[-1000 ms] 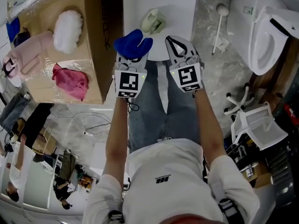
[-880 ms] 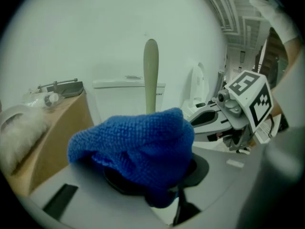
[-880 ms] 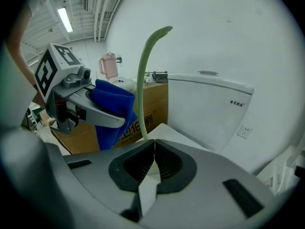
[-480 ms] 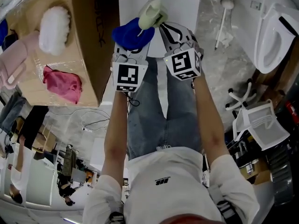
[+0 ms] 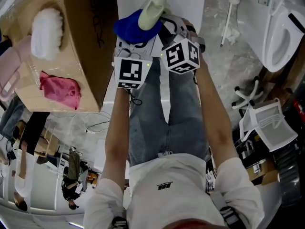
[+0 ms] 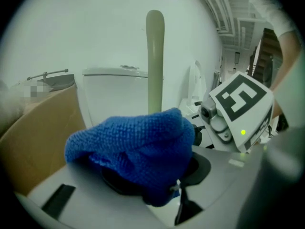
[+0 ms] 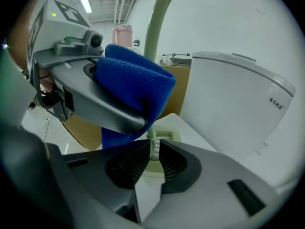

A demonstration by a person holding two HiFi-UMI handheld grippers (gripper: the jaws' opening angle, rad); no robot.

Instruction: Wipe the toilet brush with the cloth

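lifted, right gripper [image 7: 153, 149] clamps brush [image 6: 155, 56] against cloth [image 6: 133, 147] left gripper [image 6: 152, 175] clenches, toilet [image 7: 228, 109] behind.

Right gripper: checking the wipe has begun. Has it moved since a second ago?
Yes. The right gripper went left, away from the toilet, onto the brush.
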